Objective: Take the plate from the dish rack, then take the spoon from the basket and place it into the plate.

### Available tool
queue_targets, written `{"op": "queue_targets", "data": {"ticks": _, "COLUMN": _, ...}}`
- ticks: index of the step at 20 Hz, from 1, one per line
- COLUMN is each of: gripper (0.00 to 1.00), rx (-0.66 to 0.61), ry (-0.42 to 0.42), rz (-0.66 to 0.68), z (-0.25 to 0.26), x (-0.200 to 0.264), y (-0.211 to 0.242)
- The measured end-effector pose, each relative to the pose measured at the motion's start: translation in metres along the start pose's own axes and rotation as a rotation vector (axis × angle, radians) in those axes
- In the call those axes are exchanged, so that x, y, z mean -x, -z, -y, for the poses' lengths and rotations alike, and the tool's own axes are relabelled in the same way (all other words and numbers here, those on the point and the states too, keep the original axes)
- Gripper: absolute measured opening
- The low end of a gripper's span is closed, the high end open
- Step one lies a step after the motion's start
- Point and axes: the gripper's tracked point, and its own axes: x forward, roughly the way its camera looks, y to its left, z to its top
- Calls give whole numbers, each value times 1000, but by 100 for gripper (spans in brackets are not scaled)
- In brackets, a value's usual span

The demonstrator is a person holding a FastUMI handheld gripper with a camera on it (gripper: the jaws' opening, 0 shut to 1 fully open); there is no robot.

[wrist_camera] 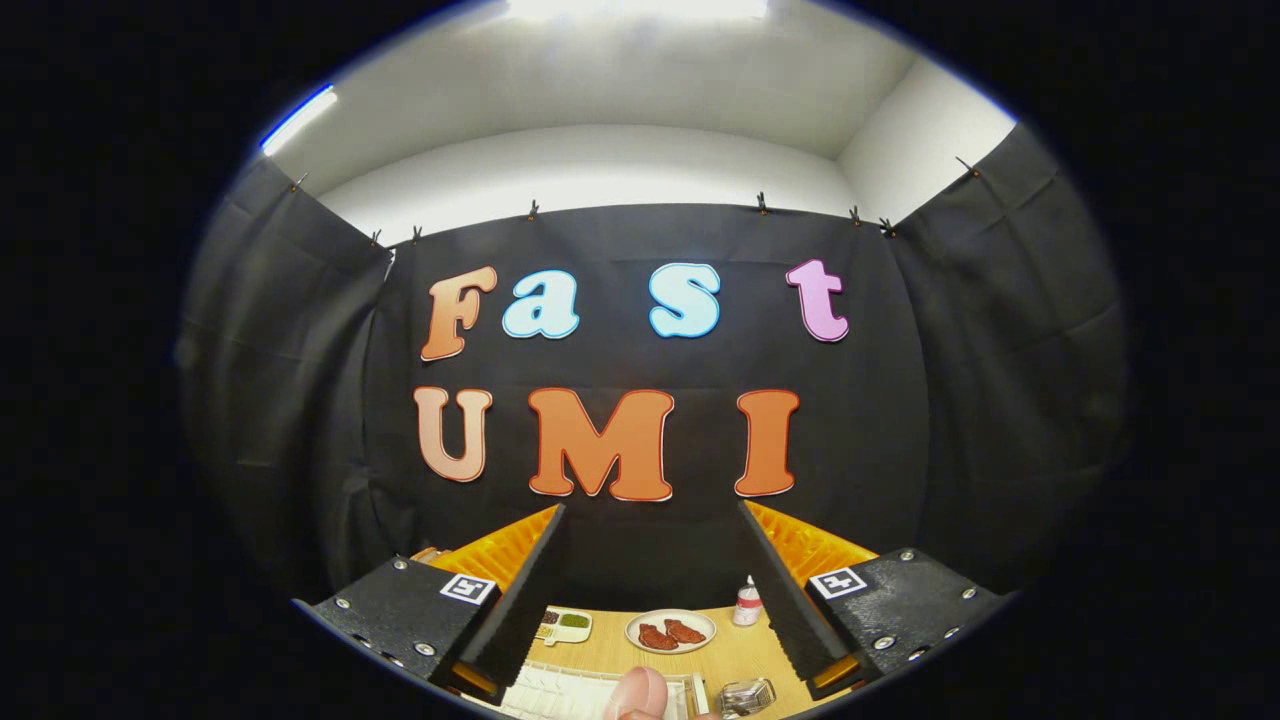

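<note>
My gripper (650, 508) is open wide and held high, aimed at the booth's back wall, with nothing between its fingers (520, 600). Far below, between the fingers, lies a wooden table (730, 655). At its near side stands a white dish rack (565, 690) with a pink rounded thing (640, 695) rising from it, which looks like the plate's rim. Just right of the rack sits a small wire basket (747, 697). What the basket holds is too small to make out.
Farther back on the table are a white dish with two red-brown pieces (670, 631), a small tray with green and dark bits (562, 625) to its left, and a little white bottle with a red cap (746, 603) to its right.
</note>
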Motion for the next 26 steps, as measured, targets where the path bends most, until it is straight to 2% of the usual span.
{"op": "queue_targets", "data": {"ticks": 9, "gripper": 98, "rx": 4, "ry": -25, "rz": 5, "z": 34, "x": 1, "y": 3}}
{"op": "queue_targets", "data": {"ticks": 20, "gripper": 98, "rx": -51, "ry": -12, "rz": -162, "z": 62, "x": 0, "y": 61}}
{"op": "queue_targets", "data": {"ticks": 23, "gripper": 98, "rx": -76, "ry": -11, "rz": -129, "z": 67, "x": -1, "y": 52}}
{"op": "queue_targets", "data": {"ticks": 26, "gripper": 98, "rx": -59, "ry": -2, "rz": -161, "z": 73, "x": -1, "y": 65}}
